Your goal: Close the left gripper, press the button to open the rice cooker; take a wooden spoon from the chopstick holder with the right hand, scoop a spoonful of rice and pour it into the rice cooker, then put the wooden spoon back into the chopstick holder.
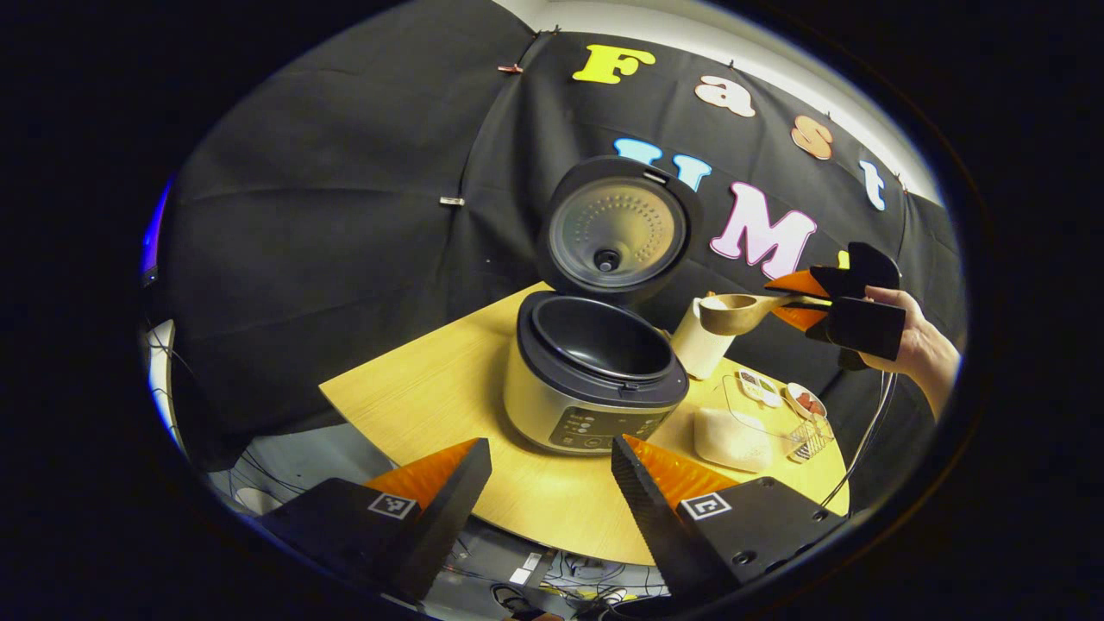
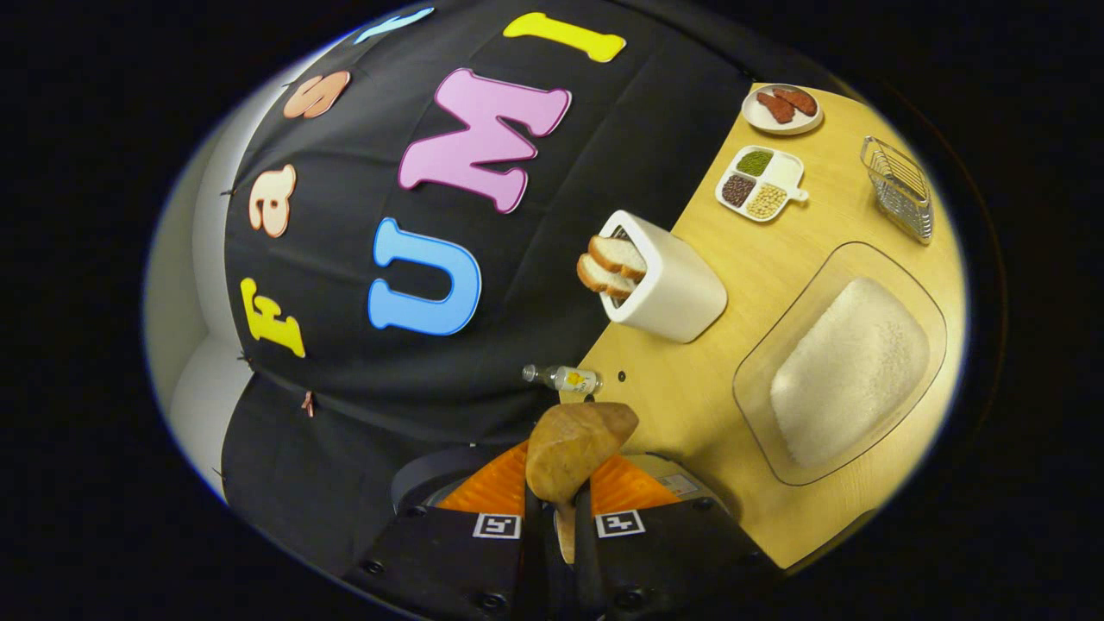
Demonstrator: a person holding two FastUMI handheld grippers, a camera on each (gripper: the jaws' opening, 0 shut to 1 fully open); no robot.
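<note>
The right gripper [image 2: 549,517] pinches the wooden spoon [image 1: 742,311] by its handle, long axis level and bowl pointing toward the open rice cooker [image 1: 595,379], above the chopstick holder [image 1: 700,345]; the rice dish [image 2: 849,366] lies beside on the counter [image 1: 448,397], while the left gripper [image 1: 552,483] hangs spread

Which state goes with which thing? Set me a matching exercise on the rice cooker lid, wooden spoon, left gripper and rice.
Things:
1. rice cooker lid
2. wooden spoon
3. left gripper
4. rice

States:
A. heaped in the clear tray
B. open, holding nothing
C. raised upright
D. clamped in the right gripper

Pairs: 1-C, 2-D, 3-B, 4-A
</note>
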